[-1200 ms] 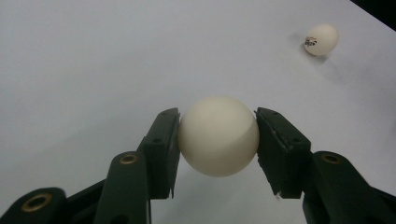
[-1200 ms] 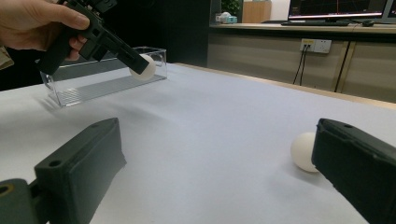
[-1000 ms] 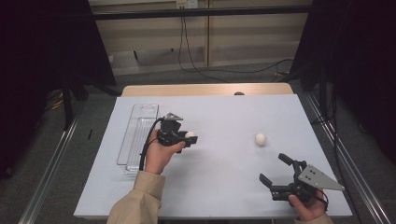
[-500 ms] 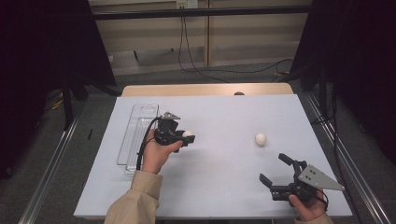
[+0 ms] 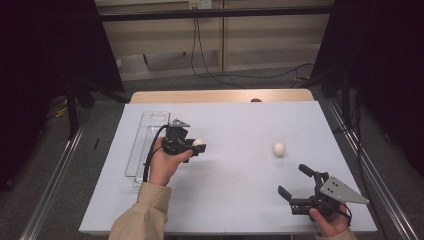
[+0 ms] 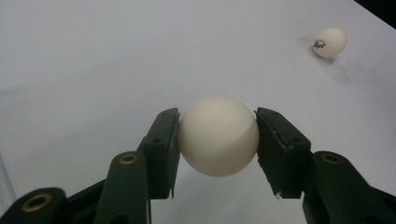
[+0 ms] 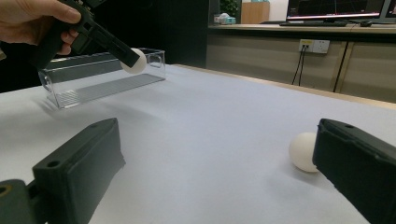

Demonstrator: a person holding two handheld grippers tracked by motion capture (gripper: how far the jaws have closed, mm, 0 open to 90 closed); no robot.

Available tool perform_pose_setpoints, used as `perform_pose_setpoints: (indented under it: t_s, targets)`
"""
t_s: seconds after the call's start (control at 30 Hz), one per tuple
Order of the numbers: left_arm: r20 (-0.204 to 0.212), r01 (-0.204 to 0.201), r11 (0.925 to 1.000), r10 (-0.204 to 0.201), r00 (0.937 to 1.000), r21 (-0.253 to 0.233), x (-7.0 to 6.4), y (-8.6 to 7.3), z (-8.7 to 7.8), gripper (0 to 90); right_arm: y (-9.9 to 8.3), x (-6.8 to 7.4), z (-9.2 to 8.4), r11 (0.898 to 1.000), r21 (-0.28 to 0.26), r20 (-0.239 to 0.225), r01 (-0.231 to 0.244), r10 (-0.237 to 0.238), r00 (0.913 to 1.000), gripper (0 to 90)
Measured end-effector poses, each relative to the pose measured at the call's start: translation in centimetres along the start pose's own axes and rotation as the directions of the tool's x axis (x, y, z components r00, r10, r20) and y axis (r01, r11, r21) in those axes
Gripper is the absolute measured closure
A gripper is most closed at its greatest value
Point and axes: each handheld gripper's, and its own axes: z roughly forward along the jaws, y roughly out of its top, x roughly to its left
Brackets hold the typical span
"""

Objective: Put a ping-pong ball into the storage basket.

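Note:
My left gripper (image 5: 198, 144) is shut on a white ball (image 5: 198, 142), holding it above the white table just right of a clear tray (image 5: 142, 150). In the left gripper view the ball (image 6: 218, 136) sits squeezed between both black pads (image 6: 164, 149). A second white ball (image 5: 279, 149) lies loose on the table at the right, also seen as a small ball (image 6: 330, 42) far off and as a ball (image 7: 302, 151) close to my right jaw. My right gripper (image 5: 294, 181) rests near the front right edge, open and holding nothing.
The clear plastic tray (image 7: 102, 79) is long and narrow and stands along the table's left side. A wooden strip (image 5: 220, 96) borders the table's far edge. Cables run on the floor behind the table.
The left gripper with its ball has shifted slightly back and toward the tray. The right gripper and the loose ball have stayed put.

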Motion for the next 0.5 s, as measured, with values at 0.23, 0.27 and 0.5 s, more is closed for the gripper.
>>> perform_pose_setpoints:
  t_s: [0.23, 0.27, 0.5]
  targets:
    - [-0.006, 0.0, 1.0, 0.0, 1.0, 0.006, 0.26, 0.04, -0.38, 51.2, 0.01, 0.0, -0.02, 1.0, 0.0, -0.001, 0.0, 0.0, 1.0, 1.0]
    - [-0.006, 0.003, 1.0, -0.003, 1.0, 0.003, 0.28, 0.05, -0.42, 51.2, 0.01, -0.01, -0.01, 1.0, 0.0, -0.001, 0.0, 0.0, 1.0, 1.0]
    - [-0.015, 0.008, 1.0, -0.008, 0.9999, 0.001, 0.56, 0.09, -0.82, 51.2, 0.01, -0.01, -0.01, 1.0, 0.0, -0.001, 0.0, 0.0, 1.0, 1.1]
